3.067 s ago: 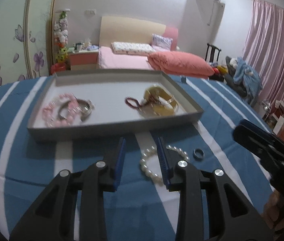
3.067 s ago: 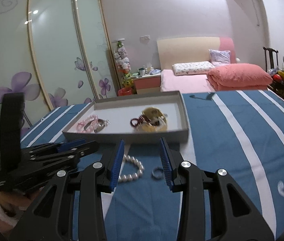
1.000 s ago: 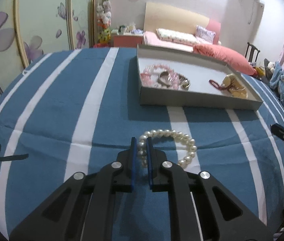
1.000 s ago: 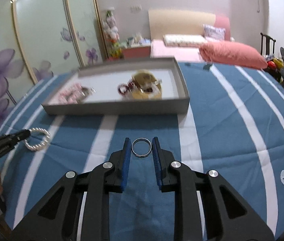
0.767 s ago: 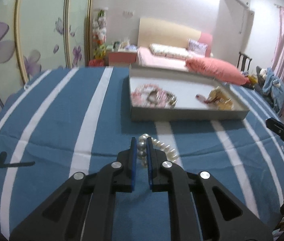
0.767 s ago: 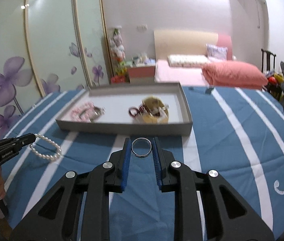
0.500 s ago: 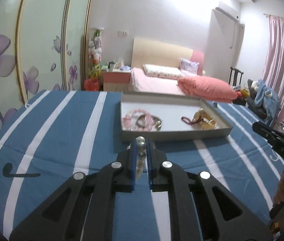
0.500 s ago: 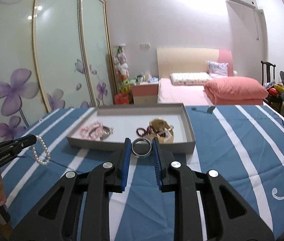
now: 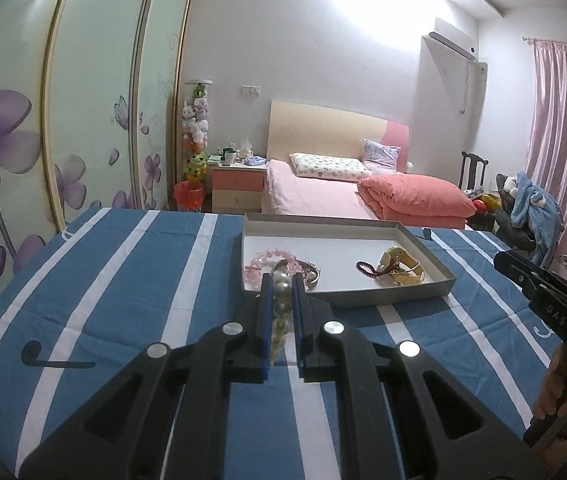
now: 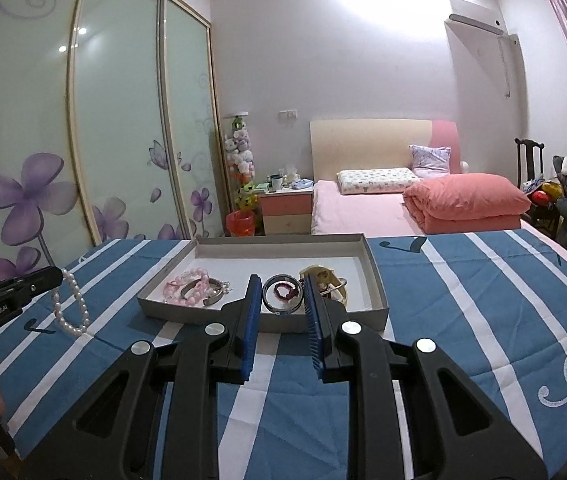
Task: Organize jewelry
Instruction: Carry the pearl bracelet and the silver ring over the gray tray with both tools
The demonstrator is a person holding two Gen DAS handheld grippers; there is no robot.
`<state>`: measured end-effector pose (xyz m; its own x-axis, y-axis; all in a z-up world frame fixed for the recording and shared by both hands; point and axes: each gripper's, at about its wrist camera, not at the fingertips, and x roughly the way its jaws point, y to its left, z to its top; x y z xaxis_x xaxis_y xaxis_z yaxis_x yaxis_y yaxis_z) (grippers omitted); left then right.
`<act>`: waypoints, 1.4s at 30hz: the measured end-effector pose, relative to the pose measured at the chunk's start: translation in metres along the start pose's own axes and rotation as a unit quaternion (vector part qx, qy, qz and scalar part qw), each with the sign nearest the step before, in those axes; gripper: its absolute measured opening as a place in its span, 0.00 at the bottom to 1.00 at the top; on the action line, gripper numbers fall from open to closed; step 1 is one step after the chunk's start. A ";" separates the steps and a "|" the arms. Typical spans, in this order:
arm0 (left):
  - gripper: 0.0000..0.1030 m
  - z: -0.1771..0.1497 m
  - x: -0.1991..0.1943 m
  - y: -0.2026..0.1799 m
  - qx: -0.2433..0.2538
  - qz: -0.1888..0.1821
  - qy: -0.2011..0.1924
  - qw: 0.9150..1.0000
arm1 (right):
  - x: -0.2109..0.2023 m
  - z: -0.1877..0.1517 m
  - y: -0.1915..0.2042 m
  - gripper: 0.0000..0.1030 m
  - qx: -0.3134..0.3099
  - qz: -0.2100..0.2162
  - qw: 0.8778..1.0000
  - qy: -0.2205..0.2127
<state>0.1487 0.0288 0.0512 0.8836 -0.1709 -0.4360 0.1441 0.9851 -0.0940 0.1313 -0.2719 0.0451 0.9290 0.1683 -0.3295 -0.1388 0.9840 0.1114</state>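
A: Over the blue striped tablecloth (image 9: 123, 280), with a bedroom behind: hovering both tools just short of the grey tray (image 9: 387, 298). Pinching a pearl bracelet (image 10: 70, 307) in the left gripper (image 9: 282, 278), closing the jaws on a bead and letting the rest of the loop dangle above the cloth.

B: And on the right?

A: Clamping a plain metal ring (image 10: 281, 312) in the right gripper (image 10: 282, 280), pressing the blue pads on opposite sides of the band and holding it up off the cloth. (Seeing dark red beads through its hole, not touching them.)

B: Judging progress how?

A: Probably carrying, not yet placing. Finding already in the tray a pink bead bracelet (image 9: 271, 256), a dark red bead bracelet (image 9: 365, 268) and a gold bangle (image 9: 401, 270). Leaving only the two held pieces to go in.

B: Risking what from here?

A: Losing the ring, most likely. Gripping a hard, smooth band on two small patches, so inviting a slip or flip under any twist or easing of the squeeze, then a roll across the cloth. Swinging the pearls into the tray's near wall, if coming in too low. Tangling them with the pink bracelet, if releasing over the left end rather than over bare floor mid-tray.
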 end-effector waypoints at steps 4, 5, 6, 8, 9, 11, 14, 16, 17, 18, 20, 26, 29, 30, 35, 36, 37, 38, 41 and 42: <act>0.10 0.000 0.001 -0.001 0.001 -0.001 0.001 1.000 | -0.001 -0.001 0.001 0.22 0.000 0.001 1.000 -0.002; 0.10 0.000 0.001 -0.003 0.003 -0.001 0.001 1.000 | -0.001 0.000 0.001 0.22 0.001 0.001 1.000 -0.002; 0.10 0.000 0.001 -0.003 0.003 -0.002 0.001 1.000 | -0.001 -0.001 0.000 0.22 0.000 0.001 1.000 -0.002; 0.10 0.000 0.001 -0.005 0.005 -0.004 0.002 1.000 | -0.003 -0.002 0.001 0.22 -0.001 0.002 1.000 -0.003; 0.10 0.000 0.001 -0.005 0.006 -0.004 0.002 1.000 | -0.003 -0.002 0.001 0.22 -0.001 0.002 1.000 -0.003; 0.10 0.000 0.001 -0.006 0.006 -0.005 0.002 1.000 | -0.003 -0.002 0.001 0.22 -0.001 0.002 1.000 -0.003; 0.10 0.000 0.001 -0.007 0.007 -0.004 0.003 1.000 | -0.003 -0.002 0.001 0.22 0.000 0.002 1.000 -0.003; 0.10 0.000 0.002 -0.008 0.007 -0.004 0.003 1.000 | -0.003 -0.002 0.001 0.22 0.000 0.002 1.000 -0.003; 0.10 0.000 0.002 -0.008 0.007 -0.005 0.003 1.000 | -0.003 -0.002 0.001 0.22 -0.001 0.002 1.000 -0.003; 0.10 0.000 0.002 -0.008 0.008 -0.005 0.004 1.000 | -0.003 -0.002 0.001 0.22 -0.001 0.002 1.000 -0.003; 0.10 -0.001 0.002 -0.009 0.008 -0.005 0.005 1.000 | -0.003 -0.002 0.001 0.22 -0.001 0.002 1.000 -0.003; 0.10 -0.002 0.004 -0.009 0.008 -0.006 0.006 1.000 | -0.003 -0.001 0.001 0.22 -0.001 0.001 1.000 -0.004; 0.10 0.000 0.006 -0.007 0.006 -0.005 0.005 1.000 | -0.001 0.002 0.001 0.22 -0.001 -0.001 1.000 -0.006; 0.10 0.001 0.006 -0.007 0.005 -0.004 0.003 1.000 | -0.001 0.003 0.001 0.22 -0.002 -0.002 1.000 -0.008; 0.10 0.012 0.011 -0.007 0.004 0.001 -0.009 1.000 | 0.005 0.013 -0.001 0.22 -0.004 -0.005 1.000 -0.019; 0.10 0.014 0.012 -0.007 0.004 0.002 -0.012 1.000 | 0.007 0.015 -0.001 0.22 -0.005 -0.006 1.000 -0.021; 0.10 0.017 0.014 -0.007 0.003 0.003 -0.015 1.000 | 0.009 0.018 -0.002 0.22 -0.005 -0.006 1.000 -0.023; 0.10 0.019 0.017 -0.008 0.004 0.004 -0.019 1.000 | 0.012 0.020 -0.002 0.22 -0.007 -0.007 1.000 -0.025; 0.10 0.027 0.024 -0.010 0.006 0.006 -0.027 1.000 | 0.019 0.029 -0.002 0.22 -0.010 -0.007 0.999 -0.031; 0.10 0.030 0.026 -0.012 0.007 0.006 -0.029 1.000 | 0.021 0.031 -0.002 0.22 -0.011 -0.007 0.999 -0.034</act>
<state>0.1838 0.0136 0.0679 0.9093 -0.1588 -0.3847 0.1397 0.9872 -0.0772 0.1618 -0.2717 0.0673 0.9522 0.1501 -0.2662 -0.1318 0.9876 0.0857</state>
